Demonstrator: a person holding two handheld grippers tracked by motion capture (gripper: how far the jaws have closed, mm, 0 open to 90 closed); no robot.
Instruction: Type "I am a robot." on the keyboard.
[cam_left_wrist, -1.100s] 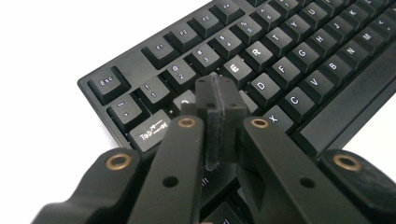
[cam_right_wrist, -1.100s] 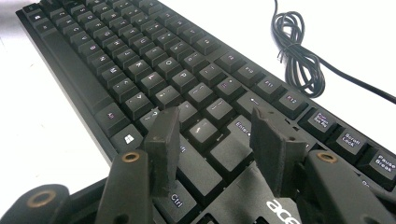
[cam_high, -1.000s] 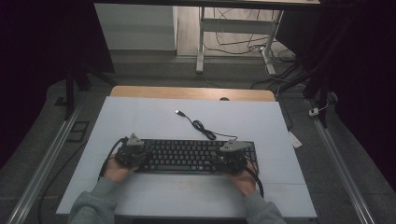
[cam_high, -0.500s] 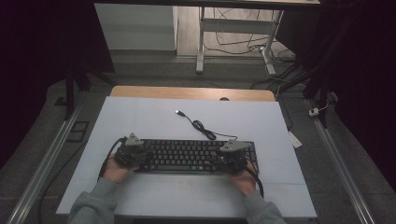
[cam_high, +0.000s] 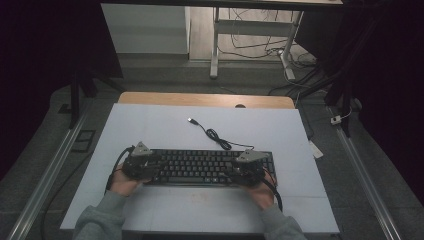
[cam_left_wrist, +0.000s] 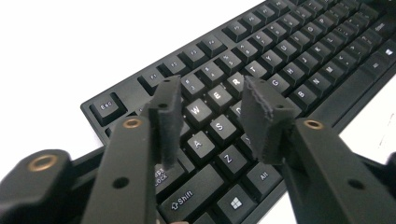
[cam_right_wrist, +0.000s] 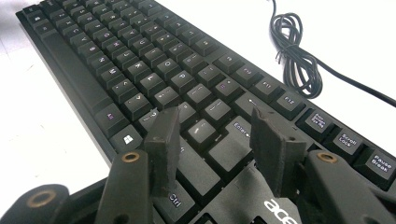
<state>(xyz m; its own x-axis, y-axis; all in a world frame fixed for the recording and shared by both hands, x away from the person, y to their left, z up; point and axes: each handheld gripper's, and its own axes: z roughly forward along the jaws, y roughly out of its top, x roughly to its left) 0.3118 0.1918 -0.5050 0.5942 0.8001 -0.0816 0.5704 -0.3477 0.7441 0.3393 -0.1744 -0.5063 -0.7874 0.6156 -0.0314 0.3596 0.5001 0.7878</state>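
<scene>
Two tools: a person is holding one in each hand, both resting at the near edge of a black keyboard (cam_high: 207, 167).
Keyboard: it is lying flat on the white bench (cam_high: 150, 125), lengthwise across the person's front, nearer the near edge than the far one; its place is matching that of the earlier high views.
Cable: the keyboard's black cable (cam_high: 215, 135) is running from the far edge toward the middle of the bench, partly coiled, ending in a loose plug (cam_high: 191, 120); it is lying as it was a second ago.
Left tool (cam_left_wrist: 210, 119): it is sitting over the keyboard's left end, above the letter keys near A, S and W; the jaws have just been opening and are now standing apart, released, with nothing pinched between the pads (cam_left_wrist: 259, 116).
Right tool (cam_right_wrist: 212, 147): it is sitting over the right end, above the Enter key (cam_right_wrist: 236, 135) region; the jaws are standing wide, released, not pressing on any key, as in the earlier frames.
Hands: the left hand (cam_high: 122, 181) and right hand (cam_high: 260, 192) are coming in from the bottom in grey sleeves, keeping roughly the same places as before.
Change: the left tool's widening jaws are the one clear difference.
</scene>
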